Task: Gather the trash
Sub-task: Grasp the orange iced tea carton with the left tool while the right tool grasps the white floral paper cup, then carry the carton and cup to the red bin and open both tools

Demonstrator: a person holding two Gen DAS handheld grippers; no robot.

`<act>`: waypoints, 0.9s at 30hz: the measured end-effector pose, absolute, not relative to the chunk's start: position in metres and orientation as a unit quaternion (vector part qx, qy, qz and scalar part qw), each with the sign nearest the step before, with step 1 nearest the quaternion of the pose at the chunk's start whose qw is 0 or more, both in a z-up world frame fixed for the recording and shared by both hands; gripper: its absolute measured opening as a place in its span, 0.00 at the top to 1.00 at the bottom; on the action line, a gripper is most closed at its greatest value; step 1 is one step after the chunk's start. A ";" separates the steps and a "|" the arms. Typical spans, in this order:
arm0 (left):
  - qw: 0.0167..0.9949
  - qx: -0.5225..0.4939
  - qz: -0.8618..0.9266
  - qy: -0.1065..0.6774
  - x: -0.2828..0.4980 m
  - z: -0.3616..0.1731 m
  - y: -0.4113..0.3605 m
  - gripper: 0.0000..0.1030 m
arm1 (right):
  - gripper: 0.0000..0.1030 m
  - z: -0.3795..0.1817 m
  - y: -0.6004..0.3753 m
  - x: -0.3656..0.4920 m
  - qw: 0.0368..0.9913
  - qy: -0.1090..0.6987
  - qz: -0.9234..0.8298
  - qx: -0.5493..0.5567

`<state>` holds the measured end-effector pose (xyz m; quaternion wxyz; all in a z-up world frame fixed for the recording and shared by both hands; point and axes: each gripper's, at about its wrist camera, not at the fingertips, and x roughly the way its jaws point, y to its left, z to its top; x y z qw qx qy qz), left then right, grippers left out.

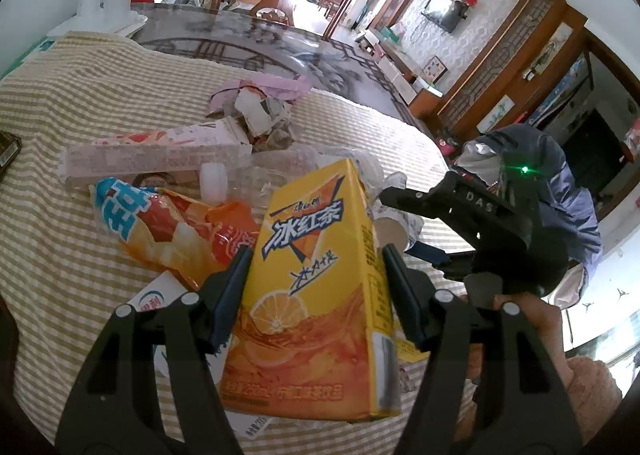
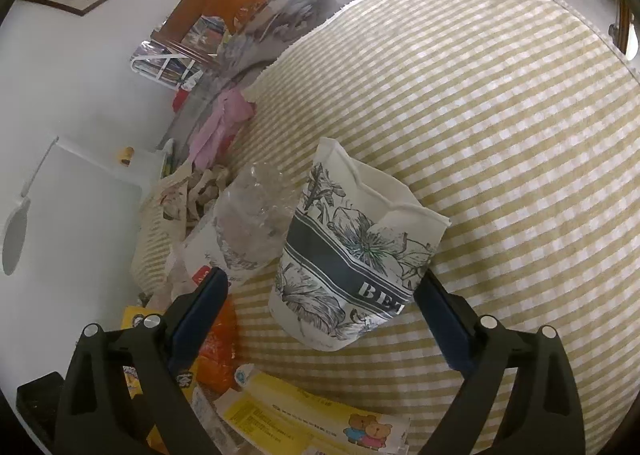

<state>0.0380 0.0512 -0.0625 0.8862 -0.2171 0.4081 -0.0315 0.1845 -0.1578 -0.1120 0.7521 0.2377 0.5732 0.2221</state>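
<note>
Straddling yellow tea carton (image 1: 316, 287), left gripper (image 1: 316, 287), paper cup (image 2: 352, 255) between open right gripper (image 2: 320, 315)

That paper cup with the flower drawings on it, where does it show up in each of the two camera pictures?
Left wrist view: the paper cup peeks out right of the yellow tea carton, mostly hidden.
Right wrist view: the paper cup fills the centre, dented, between the open fingers.
Shared landmark: the checked tablecloth.

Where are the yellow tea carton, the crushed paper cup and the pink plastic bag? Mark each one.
yellow tea carton (image 1: 316, 275), left wrist view, front face
crushed paper cup (image 2: 352, 251), right wrist view, printed side wall
pink plastic bag (image 2: 222, 123), right wrist view, bunched middle
</note>
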 end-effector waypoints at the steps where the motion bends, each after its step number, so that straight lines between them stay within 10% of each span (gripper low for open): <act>1: 0.886 -0.217 -0.032 0.408 0.038 -0.062 0.051 0.39 | 0.18 -0.112 -0.159 0.184 0.753 0.572 0.222 0.238; 5: 0.886 -0.217 -0.031 0.408 0.038 -0.063 0.051 0.39 | 0.39 -0.114 -0.168 0.179 0.750 0.571 0.227 0.244; 27: 0.893 -0.213 -0.019 0.397 0.035 -0.061 0.054 0.39 | 0.43 -0.033 -0.177 0.100 0.855 0.443 0.259 0.075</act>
